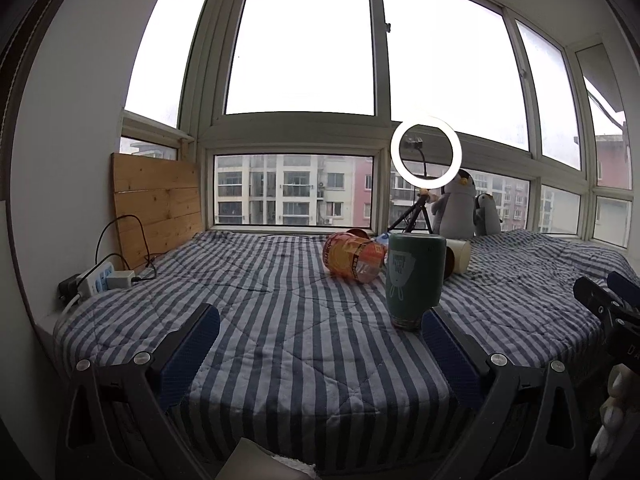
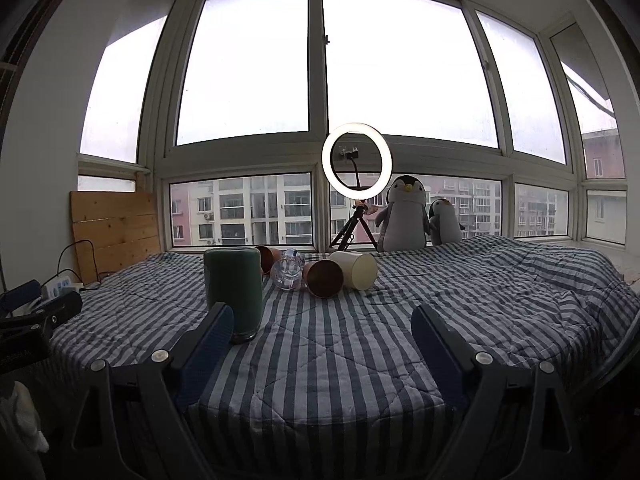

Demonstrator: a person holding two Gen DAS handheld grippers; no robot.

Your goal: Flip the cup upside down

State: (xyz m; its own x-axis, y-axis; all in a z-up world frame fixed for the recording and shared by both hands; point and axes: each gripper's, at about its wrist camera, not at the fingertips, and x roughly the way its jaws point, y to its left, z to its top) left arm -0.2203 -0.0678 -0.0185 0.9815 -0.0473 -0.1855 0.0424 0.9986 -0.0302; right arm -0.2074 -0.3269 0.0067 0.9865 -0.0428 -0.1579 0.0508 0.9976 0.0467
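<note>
Both the left gripper (image 1: pixel 320 334) and right gripper (image 2: pixel 322 334) are spread wide, holding nothing. One green cup (image 1: pixel 414 278) stands on the striped blanket (image 1: pixel 280 300). Behind lie one plastic bottle (image 1: pixel 354 258), one brown cup (image 2: pixel 325 278), one cream cup (image 2: pixel 356 269). Farthest: one ring light (image 2: pixel 357 160), two toy penguins (image 2: pixel 404 214).

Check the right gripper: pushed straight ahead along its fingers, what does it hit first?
Probably the brown cup lying on its side, roughly centred ahead of the open right gripper, with only striped blanket before it. The green cup stands off-line beside the left finger. Depth is uncertain.
</note>
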